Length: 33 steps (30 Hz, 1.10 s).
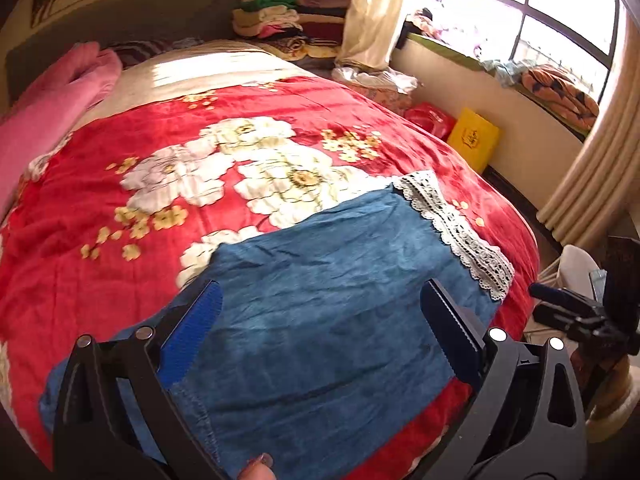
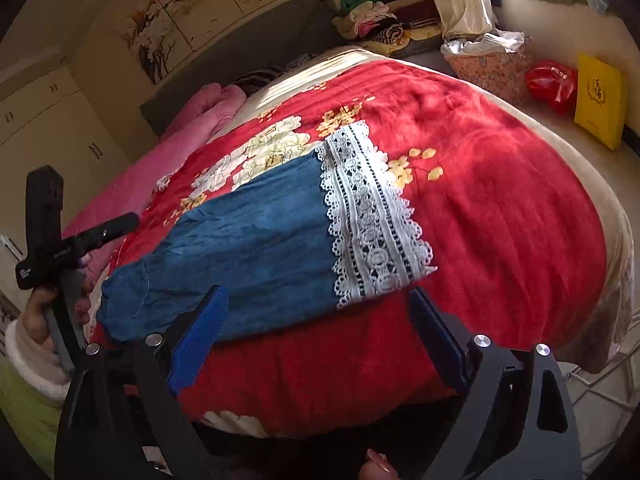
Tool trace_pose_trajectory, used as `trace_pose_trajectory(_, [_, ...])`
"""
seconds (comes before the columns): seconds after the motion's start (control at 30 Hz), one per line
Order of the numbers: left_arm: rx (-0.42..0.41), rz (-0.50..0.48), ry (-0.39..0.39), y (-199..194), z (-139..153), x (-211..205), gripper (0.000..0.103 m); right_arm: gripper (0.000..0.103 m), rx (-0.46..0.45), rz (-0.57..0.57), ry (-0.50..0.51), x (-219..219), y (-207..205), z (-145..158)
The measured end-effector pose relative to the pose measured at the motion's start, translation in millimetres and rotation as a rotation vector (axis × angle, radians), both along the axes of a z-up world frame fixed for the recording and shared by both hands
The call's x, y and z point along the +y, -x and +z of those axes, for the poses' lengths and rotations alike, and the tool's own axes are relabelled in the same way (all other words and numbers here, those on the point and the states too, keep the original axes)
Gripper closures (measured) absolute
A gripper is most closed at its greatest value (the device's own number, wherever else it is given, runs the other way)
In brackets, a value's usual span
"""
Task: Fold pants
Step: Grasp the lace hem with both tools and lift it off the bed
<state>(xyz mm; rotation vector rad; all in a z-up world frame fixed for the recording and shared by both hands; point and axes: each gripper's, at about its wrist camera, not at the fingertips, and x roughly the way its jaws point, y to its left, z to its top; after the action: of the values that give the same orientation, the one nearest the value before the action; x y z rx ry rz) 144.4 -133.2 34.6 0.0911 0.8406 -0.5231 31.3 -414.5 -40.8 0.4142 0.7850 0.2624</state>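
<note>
Pants (image 2: 256, 248) lay flat near the bed's (image 2: 520, 240) front edge, long axis along that edge, lace hem toward the window. Left gripper (image 1: 320, 336) hung over the denim, right gripper (image 2: 316, 340) just beside the hem; both fingers wide, empty.

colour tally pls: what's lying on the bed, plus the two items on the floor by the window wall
Blue: 1, the pants with white lace hem
Red: 2, the floral blanket and the red bag on the floor
Pink: 1, the rolled bedding at the bed's edge
Yellow: 1, the yellow box on the floor
Total: 5
</note>
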Motion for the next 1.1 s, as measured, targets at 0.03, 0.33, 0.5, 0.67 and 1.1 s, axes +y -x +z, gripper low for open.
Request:
trace_pose_trajectory(0.03, [0.001,-0.026,-0.007,-6,-1,-11,0.01,0.012,0.012,-0.001,-0.016,1,-1,-5])
trace_pose_trajectory(0.33, [0.079,-0.234,-0.122,-78,-35,-102,0.01,0.011,0.094,-0.137,-0.161,-15,-23,-39])
trace_pose_trajectory(0.5, [0.132,-0.281,-0.112,-113,-54,-130,0.01,0.017,0.064,-0.137,-0.172,-15,-36,-35])
trace_pose_trajectory(0.67, [0.173,-0.368,-0.07,-132,-63,-149,0.01,0.027,0.042,-0.148,-0.196,-16,-43,-38])
trace_pose_trajectory(1.1, [0.333,-0.478,0.029,-151,-90,-170,0.081,0.064,0.034,-0.132,-0.286,-22,-58,-49])
